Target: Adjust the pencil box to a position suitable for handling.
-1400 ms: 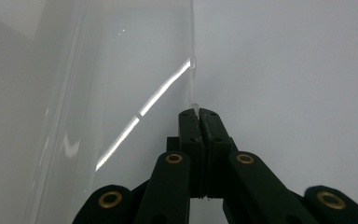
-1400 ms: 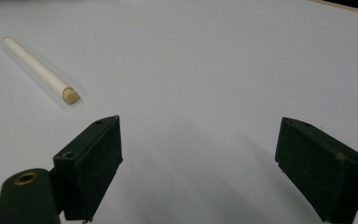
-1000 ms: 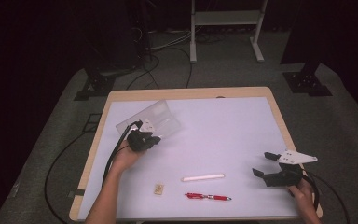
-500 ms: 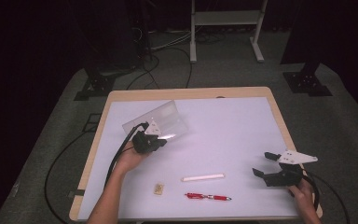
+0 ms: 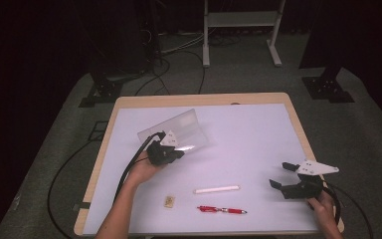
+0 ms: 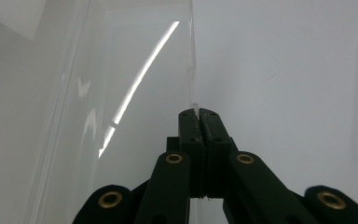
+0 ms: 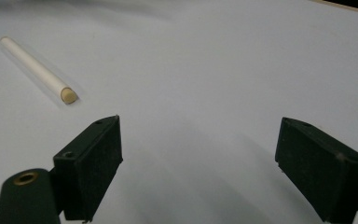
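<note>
The clear plastic sheet point(image 5: 176, 130) sits over the far left part of the table point(image 5: 258, 144), tilted up with its near edge raised, and the left gripper point(image 5: 171, 152) pinches that edge. In the left gripper view the jaws are pressed together on the thin rim of the sheet point(image 6: 135, 84), with only a small bite of plastic between the fingertips. With so little held, the sheet could swing or slip out, so the lift is best done slowly, with the wrist steady and the sheet's far edge left to trail rather than being twisted; a deeper bite would be safer if the sheet starts to sag. A bright streak of reflected light runs across the plastic, which makes its edges hard to read, so the rim at the jaws is the thing to watch. The right gripper point(image 5: 291, 177) rests near the right edge of the table, jaws spread wide with nothing between them; it could support the sheet's free side if needed. Nearer the person lie a white stick point(image 5: 217, 189), a red pen point(image 5: 222, 210) and a small tan block point(image 5: 168, 200), all well apart from the sheet, so it should be kept from sweeping over them.
</note>
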Demonstrator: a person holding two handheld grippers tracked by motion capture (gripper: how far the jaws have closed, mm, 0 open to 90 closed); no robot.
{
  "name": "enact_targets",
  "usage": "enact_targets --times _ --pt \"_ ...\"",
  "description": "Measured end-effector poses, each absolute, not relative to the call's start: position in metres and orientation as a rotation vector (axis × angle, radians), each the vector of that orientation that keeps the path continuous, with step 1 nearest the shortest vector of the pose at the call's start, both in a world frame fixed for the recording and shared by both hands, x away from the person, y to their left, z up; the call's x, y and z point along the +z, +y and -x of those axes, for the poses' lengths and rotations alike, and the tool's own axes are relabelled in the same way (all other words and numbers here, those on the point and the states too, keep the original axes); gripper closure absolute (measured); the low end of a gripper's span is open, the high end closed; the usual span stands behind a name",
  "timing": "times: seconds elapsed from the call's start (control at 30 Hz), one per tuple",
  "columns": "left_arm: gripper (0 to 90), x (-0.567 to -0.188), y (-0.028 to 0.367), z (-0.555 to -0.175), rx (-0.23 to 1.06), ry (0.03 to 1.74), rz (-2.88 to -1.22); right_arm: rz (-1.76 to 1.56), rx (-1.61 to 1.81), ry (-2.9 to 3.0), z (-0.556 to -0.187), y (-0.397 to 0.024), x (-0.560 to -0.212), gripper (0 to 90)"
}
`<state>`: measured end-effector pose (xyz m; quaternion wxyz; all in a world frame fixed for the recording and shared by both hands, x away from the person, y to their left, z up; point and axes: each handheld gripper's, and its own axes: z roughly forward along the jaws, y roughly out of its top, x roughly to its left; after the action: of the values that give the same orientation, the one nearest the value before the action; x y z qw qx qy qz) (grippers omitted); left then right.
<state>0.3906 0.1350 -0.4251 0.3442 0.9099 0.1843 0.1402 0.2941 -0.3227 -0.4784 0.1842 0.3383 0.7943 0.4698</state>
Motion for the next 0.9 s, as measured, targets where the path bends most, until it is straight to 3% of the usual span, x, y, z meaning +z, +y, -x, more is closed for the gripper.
enact_targets --times 0.9 --pt "89.4 -0.429 0.106 -0.376 0.302 0.367 -2.383 -0.948 1.321 2.241 -0.294 -0.323 -0.479 13.8"
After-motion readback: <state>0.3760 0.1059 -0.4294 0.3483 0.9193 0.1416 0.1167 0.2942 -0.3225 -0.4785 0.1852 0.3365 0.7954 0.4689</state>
